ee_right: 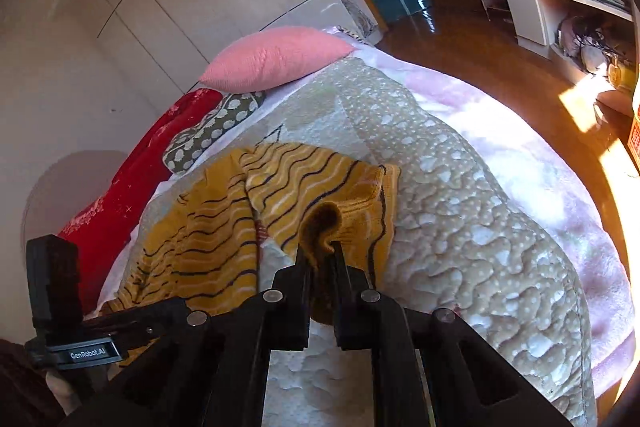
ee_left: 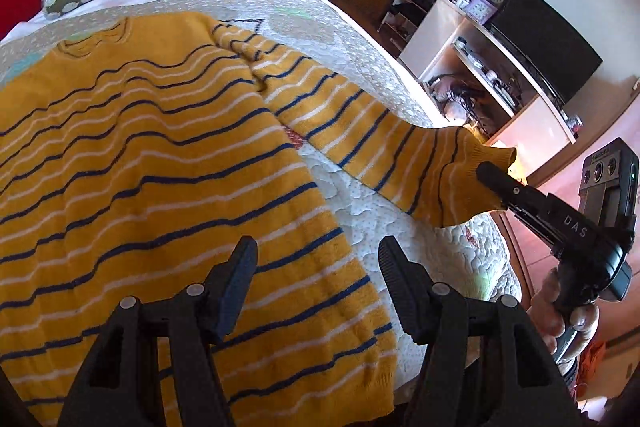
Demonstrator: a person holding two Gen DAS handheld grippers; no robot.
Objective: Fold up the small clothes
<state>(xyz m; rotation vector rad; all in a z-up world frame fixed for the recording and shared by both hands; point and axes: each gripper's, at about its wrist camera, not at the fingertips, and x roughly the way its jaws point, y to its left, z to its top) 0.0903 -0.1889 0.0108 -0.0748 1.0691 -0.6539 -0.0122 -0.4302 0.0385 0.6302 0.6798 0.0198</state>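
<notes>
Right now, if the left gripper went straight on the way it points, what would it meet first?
Most likely the striped sweater's body on the bed; the open left gripper points down at its side edge, though depth is unclear.

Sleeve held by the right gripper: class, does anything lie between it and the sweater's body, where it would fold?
Nothing visible. The right gripper pinches the sleeve at its cuff, and only bare quilt lies between it and the sweater's body.
</notes>
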